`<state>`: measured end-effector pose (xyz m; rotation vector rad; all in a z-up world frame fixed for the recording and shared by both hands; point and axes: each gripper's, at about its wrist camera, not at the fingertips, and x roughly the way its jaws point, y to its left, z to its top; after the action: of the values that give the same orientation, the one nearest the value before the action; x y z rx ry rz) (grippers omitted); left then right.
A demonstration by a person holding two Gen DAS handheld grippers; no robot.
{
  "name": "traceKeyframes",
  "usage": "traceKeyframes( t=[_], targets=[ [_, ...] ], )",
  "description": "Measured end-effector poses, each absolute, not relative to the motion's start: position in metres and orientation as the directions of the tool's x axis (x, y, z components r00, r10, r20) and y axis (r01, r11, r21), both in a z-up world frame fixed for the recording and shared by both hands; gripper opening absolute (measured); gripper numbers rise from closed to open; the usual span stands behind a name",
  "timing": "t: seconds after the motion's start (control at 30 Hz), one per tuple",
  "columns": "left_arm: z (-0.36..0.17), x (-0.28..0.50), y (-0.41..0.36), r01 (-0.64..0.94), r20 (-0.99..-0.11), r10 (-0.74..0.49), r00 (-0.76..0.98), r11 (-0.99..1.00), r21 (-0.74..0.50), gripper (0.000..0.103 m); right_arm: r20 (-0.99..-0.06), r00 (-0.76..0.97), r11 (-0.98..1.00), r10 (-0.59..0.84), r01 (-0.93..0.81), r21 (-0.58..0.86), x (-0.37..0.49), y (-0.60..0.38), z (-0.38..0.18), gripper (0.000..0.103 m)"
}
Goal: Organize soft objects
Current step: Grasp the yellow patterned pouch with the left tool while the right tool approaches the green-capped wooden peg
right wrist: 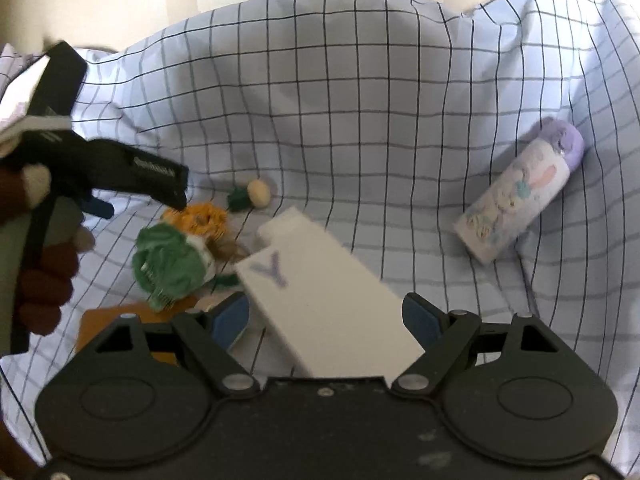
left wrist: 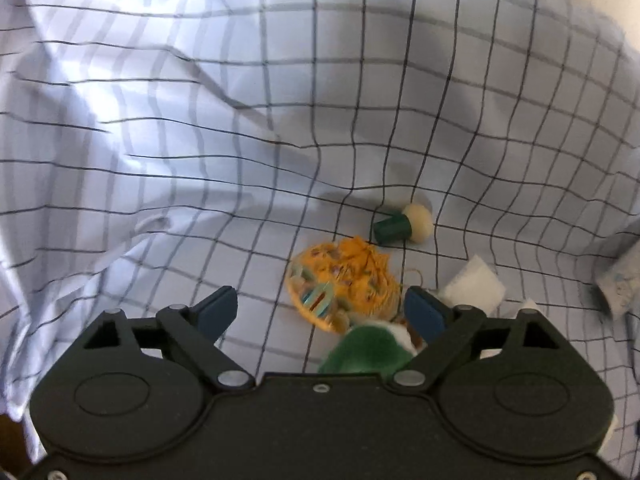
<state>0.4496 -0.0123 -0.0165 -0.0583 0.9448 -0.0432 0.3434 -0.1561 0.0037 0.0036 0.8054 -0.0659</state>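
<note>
White block [right wrist: 332, 300] btwn open right gripper [right wrist: 326, 316] jaws, maybe untouched; checked sheet [right wrist: 360, 100] beyond bare

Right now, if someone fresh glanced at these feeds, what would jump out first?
The white rectangular block with a purple Y lies between the open right claw fingers. Left of it sits a cluster: an orange mesh pouch of small bits, a fuzzy green and white soft toy and a cream puff on a dark green base. Far right, a pastel bunny-print bottle with a lilac cap lies on the checked sheet.
</note>
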Motion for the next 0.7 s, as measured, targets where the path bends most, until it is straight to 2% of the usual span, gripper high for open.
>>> traceKeyframes(
  t=[0.33, 0.4, 0.53, 0.7],
  targets=[
    [-0.061, 0.497, -0.029, 0.055, -0.866, -0.071, 0.496, 0.997, -0.051, 0.086, -0.721, 0.69, 0.998, -0.057, 0.014, -0.066, 0.391, -0.147, -0.007, 0.084],
    [-0.066, 0.5, -0.029, 0.07, -0.869, -0.078, 0.488, 0.996, -0.05, 0.068, -0.72, 0.692, 0.997, -0.056, 0.006, -0.071, 0.402, -0.143, -0.008, 0.084],
    [-0.066, 0.5, -0.014, 0.065, -0.861, -0.135, 0.49, 0.991, -0.119, 0.064, -0.726, 0.687, 0.998, -0.029, -0.024, -0.062, 0.424, -0.133, -0.009, 0.084],
    [-0.057, 0.494, 0.016, 0.029, -0.846, -0.14, 0.514, 0.989, -0.146, 0.064, -0.745, 0.667, 0.997, -0.026, -0.039, -0.069, 0.459, -0.121, -0.015, 0.084]
  ],
)
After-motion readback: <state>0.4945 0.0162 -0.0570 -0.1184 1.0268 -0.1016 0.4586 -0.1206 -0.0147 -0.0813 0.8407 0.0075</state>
